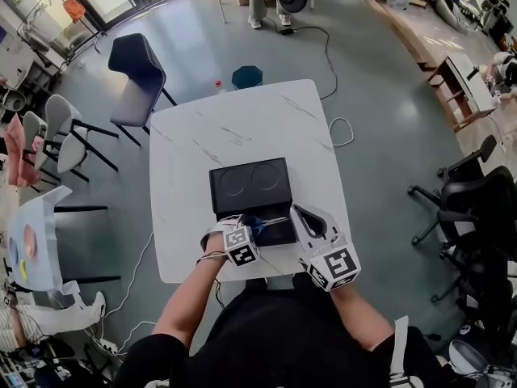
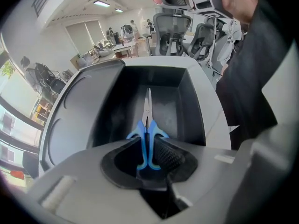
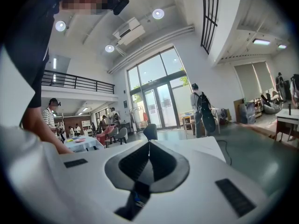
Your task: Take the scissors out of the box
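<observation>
A black box [image 1: 281,234] stands open on the white marble table [image 1: 242,128], near its front edge. Its lid [image 1: 250,180] is folded back behind it. Blue-handled scissors [image 2: 147,125] lie on the box floor with the blades pointing away from me. My left gripper [image 2: 148,146] points steeply down into the box [image 2: 187,101], and its pads sit against both sides of the blue handles. From the head view, the left gripper [image 1: 242,223] is over the box's near left part. The right gripper [image 1: 296,210] hovers at the box's right side, jaws shut and empty [image 3: 148,143], pointing out level.
A dark chair [image 1: 137,71] and a teal stool [image 1: 247,77] stand beyond the table's far side. Grey chairs [image 1: 56,136] are on the left and black office chairs [image 1: 464,208] on the right. A cable [image 1: 339,132] loops on the floor.
</observation>
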`<state>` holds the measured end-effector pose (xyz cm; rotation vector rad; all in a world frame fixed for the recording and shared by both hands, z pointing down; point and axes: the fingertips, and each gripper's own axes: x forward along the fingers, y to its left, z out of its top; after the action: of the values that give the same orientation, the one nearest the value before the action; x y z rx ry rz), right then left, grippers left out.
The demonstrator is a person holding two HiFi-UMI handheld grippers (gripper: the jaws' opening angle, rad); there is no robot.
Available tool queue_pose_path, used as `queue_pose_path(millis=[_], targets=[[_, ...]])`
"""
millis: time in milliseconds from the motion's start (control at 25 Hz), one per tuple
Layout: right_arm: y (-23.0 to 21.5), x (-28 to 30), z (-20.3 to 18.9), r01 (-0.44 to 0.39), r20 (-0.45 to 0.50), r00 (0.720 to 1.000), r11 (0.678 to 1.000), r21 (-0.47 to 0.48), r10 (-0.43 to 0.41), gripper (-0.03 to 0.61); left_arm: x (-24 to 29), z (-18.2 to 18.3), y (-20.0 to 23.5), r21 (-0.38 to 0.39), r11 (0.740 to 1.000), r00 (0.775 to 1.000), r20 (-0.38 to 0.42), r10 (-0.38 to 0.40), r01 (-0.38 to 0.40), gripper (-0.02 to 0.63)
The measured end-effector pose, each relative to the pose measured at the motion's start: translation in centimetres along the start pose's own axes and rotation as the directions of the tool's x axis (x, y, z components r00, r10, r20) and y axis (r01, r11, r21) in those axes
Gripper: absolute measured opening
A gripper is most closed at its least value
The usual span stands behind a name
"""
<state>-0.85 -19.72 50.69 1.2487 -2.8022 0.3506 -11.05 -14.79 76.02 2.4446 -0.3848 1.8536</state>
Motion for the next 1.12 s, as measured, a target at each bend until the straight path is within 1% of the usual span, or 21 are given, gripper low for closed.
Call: queue_pose_path(millis=[160,320,480,600,720,800,880,1000,1120], targets=[[0.1,-0.1,-0.1,0.0,0.001,1.0,1.0,0.0,0.0,0.008,-1.0,1.1,-0.2,-0.003,1.0,0.998,0.055,0.008,-0.008,0.094],[0.4,-0.2,0.0,-0.007,0.002,1.0,1.0,-0.007,0.007,0.008,-2.0,1.6,-0.4,-0.009,1.0,0.997,0.075,0.023,-0.022,0.094],[1.0,0.1,0.3,-0.023,0.006,1.0,1.0,-0.015,0.024,0.008,-3.6,1.8,-0.2,-0.037,0.998,0.992,0.113,0.054,-0.05,0.094],[1.2,0.3,0.4,-0.034,0.009,0.999,0.999,-0.019,0.034,0.008,-5.3,2.2,-0.1,-0.062,0.994,0.982,0.162,0.094,-0.085,0.094],[1.2,0.5,0.5,-0.033,0.011,0.999,0.999,-0.022,0.033,0.008,-7.2,2.5,0.2,-0.111,0.986,0.964,0.222,0.145,-0.123,0.094],[0.9,0.7,0.9,-0.019,0.022,1.0,0.999,-0.031,0.02,0.008,-8.6,2.6,0.8,-0.174,0.973,0.943,0.27,0.192,-0.149,0.094],[0.4,0.6,1.7,0.018,0.05,0.999,0.999,-0.051,-0.016,0.008,-10.0,2.7,1.7,-0.255,0.95,0.911,0.319,0.259,-0.181,0.094],[-0.4,0.1,3.4,0.083,0.106,0.992,0.993,-0.082,-0.074,0.008,-12.1,2.7,3.3,-0.37,0.899,0.849,0.373,0.375,-0.234,0.094],[-0.8,0.2,4.0,0.105,0.13,0.987,0.991,-0.086,-0.094,0.008,-14.3,2.6,4.9,-0.486,0.836,0.78,0.406,0.475,-0.256,0.094]])
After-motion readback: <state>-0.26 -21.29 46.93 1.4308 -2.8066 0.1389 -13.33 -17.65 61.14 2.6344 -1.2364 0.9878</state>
